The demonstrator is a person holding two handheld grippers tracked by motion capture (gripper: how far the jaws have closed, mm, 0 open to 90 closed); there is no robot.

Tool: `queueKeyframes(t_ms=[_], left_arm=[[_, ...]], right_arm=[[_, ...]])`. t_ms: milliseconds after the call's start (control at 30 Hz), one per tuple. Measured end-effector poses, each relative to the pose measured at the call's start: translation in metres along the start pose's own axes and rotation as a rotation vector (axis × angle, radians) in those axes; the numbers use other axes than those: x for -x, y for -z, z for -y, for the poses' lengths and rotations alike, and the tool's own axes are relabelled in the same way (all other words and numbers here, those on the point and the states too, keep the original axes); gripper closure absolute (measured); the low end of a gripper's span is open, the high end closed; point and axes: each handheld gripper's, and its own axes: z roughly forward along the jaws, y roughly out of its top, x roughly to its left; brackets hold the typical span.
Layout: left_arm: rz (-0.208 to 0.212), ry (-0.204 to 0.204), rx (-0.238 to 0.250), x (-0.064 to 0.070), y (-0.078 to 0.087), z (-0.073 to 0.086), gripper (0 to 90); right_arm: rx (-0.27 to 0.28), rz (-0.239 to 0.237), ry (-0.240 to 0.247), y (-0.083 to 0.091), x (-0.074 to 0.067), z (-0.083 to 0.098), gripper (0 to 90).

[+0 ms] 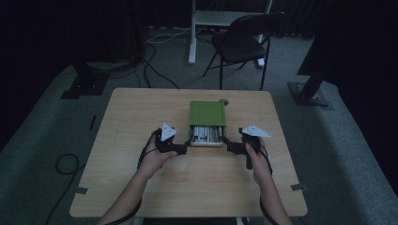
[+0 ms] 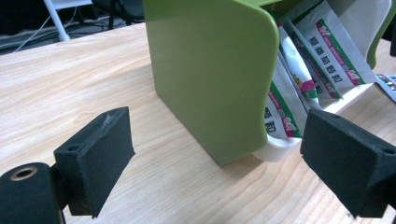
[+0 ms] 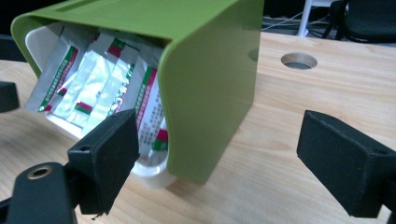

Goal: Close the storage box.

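Two hand-held grippers, L point(image 1: 186, 149) & R point(image 1: 226, 145), jaws open and empty, flank one green box point(image 1: 207, 113) mid-tabletop point(image 1: 141, 187); its white drawer point(image 1: 205, 143) holds several sachets point(image 1: 205, 134).

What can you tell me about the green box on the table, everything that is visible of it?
The green box looks like smooth, glossy plastic with rounded corners. It rests on the wooden table, open toward the person. Inside sits a white tray, slid partly out and filled with sachets printed in red and green, some silvery. Both grippers stand open at its front corners; whether they touch it is unclear.
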Motion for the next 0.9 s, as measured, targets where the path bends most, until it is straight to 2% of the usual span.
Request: queueKeyframes(t_ms=[533,900], left_arm=[[0.018,-0.009,-0.009,0.010,0.020,0.018,10.2],[0.013,-0.005,-0.025,0.010,0.031,0.030,10.2]], right_arm=[[-0.041,-0.002,0.002,0.017,0.000,0.028,12.6],[-0.070,-0.030,0.004,0.030,-0.007,0.048,12.6]])
